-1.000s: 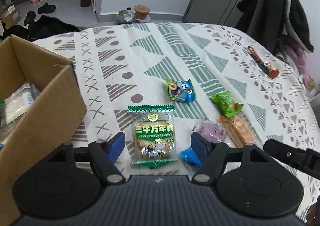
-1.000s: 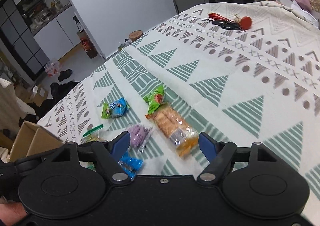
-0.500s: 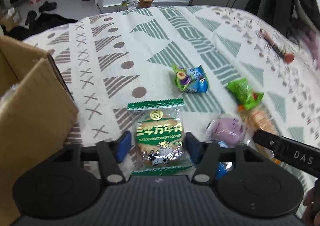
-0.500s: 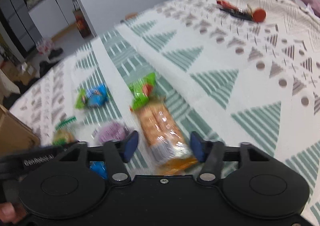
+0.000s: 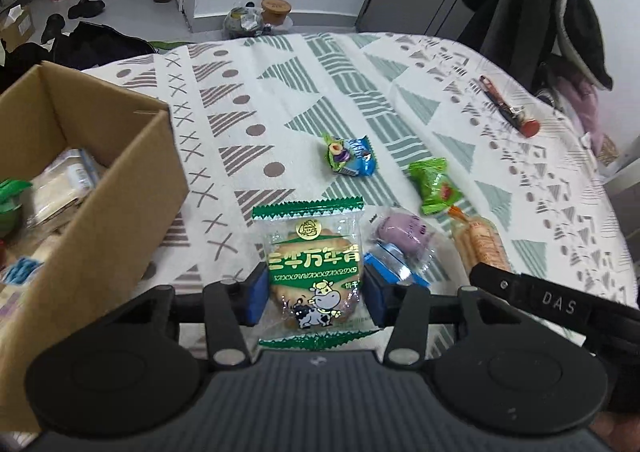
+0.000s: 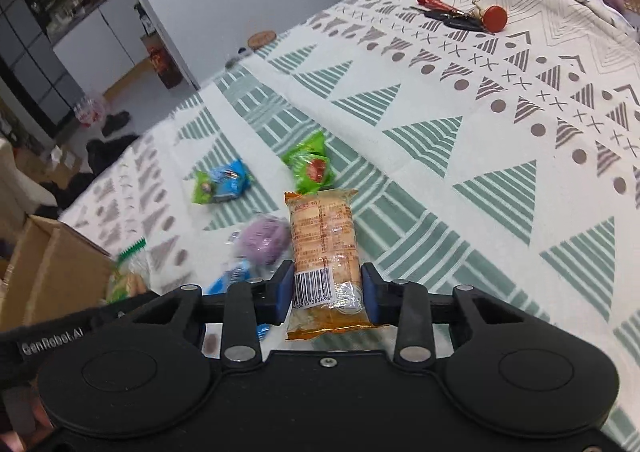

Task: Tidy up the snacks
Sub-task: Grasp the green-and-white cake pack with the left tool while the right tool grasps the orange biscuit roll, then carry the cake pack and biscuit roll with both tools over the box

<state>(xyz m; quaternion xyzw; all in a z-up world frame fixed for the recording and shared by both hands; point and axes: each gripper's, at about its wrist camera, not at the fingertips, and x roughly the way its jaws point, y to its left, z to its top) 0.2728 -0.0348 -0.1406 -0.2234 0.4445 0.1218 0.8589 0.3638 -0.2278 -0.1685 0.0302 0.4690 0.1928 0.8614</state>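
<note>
1. Blue-padded jaws of our left gripper (image 5: pixel 315 294), spread a second ago, now pinch the green biscuit packet (image 5: pixel 314 268) near the cardboard box (image 5: pixel 132 212).
2. Our right gripper (image 6: pixel 327 294), also wide earlier, now clamps the orange cracker pack (image 6: pixel 325 248) at its barcode end.
3. We count six snacks outside the box: these two, plus one purple bun (image 6: pixel 265 238), one blue wrapper (image 5: pixel 394 268), one green candy (image 6: pixel 310 166) and one blue-green candy (image 6: pixel 222 184) on the patterned tablecloth (image 6: pixel 460 124).

1. The left gripper (image 5: pixel 315 294) is black, with blue pads (image 5: pixel 256 294), silver screws and a ribbed grey body.
2. The right gripper (image 6: pixel 325 294) looks alike, its body smooth black.
</note>
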